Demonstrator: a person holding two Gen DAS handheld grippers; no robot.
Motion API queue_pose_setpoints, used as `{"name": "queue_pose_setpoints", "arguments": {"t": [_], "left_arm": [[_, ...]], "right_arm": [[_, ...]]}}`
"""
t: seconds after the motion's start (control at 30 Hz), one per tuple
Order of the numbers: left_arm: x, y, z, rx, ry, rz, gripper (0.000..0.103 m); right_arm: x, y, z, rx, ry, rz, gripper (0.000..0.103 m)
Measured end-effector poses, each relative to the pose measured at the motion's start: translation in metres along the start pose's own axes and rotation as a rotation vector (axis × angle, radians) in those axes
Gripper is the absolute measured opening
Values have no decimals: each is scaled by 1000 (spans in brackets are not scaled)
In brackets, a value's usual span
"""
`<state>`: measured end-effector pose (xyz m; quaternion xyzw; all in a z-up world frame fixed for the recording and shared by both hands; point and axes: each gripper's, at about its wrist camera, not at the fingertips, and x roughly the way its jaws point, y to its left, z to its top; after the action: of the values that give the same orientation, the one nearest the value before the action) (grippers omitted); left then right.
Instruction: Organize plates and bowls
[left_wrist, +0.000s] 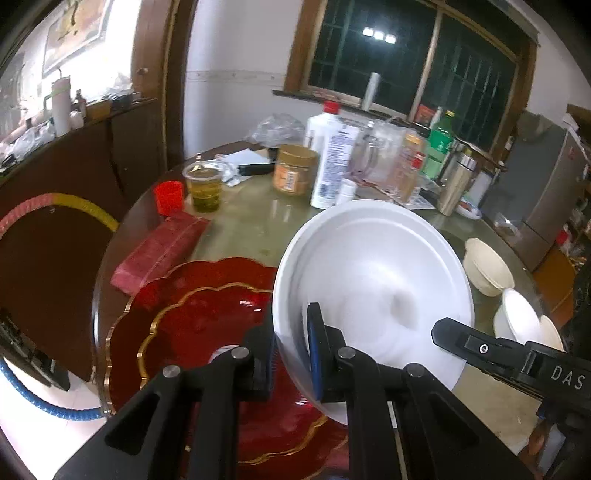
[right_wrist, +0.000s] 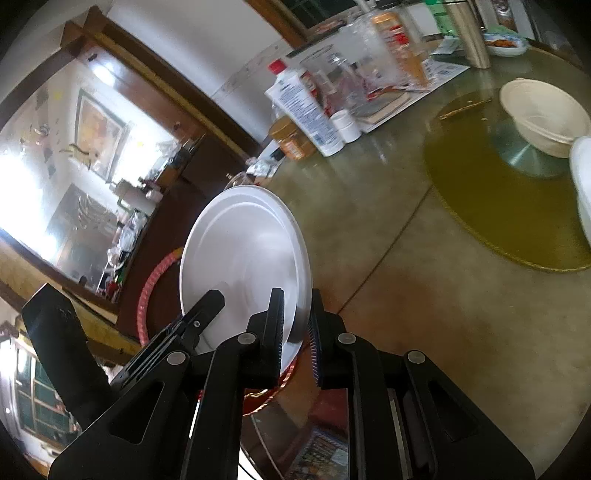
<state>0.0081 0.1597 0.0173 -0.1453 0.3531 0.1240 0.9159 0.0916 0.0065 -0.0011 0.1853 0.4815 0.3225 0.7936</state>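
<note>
**Holding a tilted plate by two edges above a glossy stack**

Pinching the round white plastic plate (left_wrist: 373, 288) from both sides, the two grippers keep it tilted steeply in the air, its lower rim just over the dark red scalloped plates with gold rims (left_wrist: 192, 325) stacked at the table's near edge. The left gripper (left_wrist: 291, 354) is clamped narrowly on the plate's lower rim, one finger either side of it. The right gripper (right_wrist: 297, 332) likewise bites the rim between its closed fingers, seen edge-on in its own view.

The main risk is slip: each grip covers only a thin strip of smooth rim, so a small twist between the two hands could lever the plate free, and it would likely drop onto the red plates or slide off the table edge. Uneven release is another hazard; if one gripper lets go first, the plate would probably swing on the other.

Farther right, the cream bowl (left_wrist: 487, 266) and the white bowl (left_wrist: 517, 317) sit on the green glass-topped table (left_wrist: 258, 221), well apart from the plate. A wide sweep that way could knock them.
</note>
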Motion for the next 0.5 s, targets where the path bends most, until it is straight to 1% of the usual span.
{"name": "queue_pose_setpoints", "arguments": {"t": [0.37, 0.5], "left_arm": [[-4, 44, -10, -58, 16, 42, 13], [-7, 54, -13, -70, 16, 53, 13]], "right_arm": [[35, 28, -8, -45, 82, 18, 13], [42, 34, -12, -55, 98, 24, 13]]}}
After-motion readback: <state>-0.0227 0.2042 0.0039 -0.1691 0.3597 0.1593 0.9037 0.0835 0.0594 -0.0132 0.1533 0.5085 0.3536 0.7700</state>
